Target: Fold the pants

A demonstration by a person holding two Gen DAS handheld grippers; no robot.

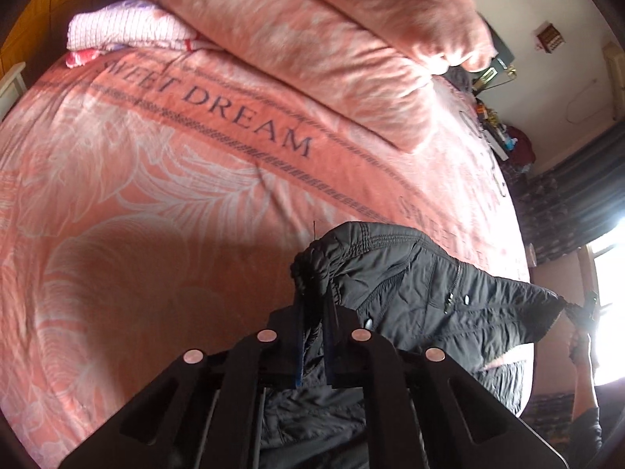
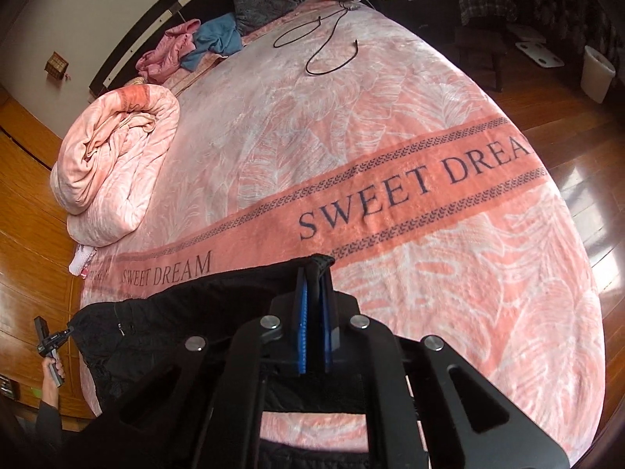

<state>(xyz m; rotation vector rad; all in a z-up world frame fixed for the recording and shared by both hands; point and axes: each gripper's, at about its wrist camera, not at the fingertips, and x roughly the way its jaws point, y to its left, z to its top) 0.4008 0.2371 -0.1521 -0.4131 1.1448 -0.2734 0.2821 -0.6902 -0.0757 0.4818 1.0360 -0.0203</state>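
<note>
Pants: we see black pants (image 1: 410, 273) with a quilted, padded look, soft and floppy; they sag between our two grips, so we judge them light to medium in weight and somewhat slick on the outside.
Where they are: lifted over the near edge of the bed (image 2: 449, 293), the rest of the cloth hanging down below our tools towards that edge.
Left grip: our left gripper (image 1: 314, 312) has its fingers narrowed right down on the gathered elastic waistband at one end; cloth is pinched between the blue pads.
Right grip: our right gripper (image 2: 314, 301) is likewise closed tight, with a thin edge of black cloth held between its fingers at the other end.
Where to hold: we judge the waistband corners the best places, since the thick elastic bunches and gives the pads something to bite; the smooth shell elsewhere could slip.
Pose: both tools point steeply down towards the bed, set well apart, with the waistband stretched between them; from the right wrist view we see the left hand (image 2: 52, 367) wrapped round its handle, out past the bed's side edge.
Further off: a folded pink quilt (image 2: 117, 164) lies at the far side edge, and a black cable (image 2: 332, 43) trails near the head of the bed.
</note>
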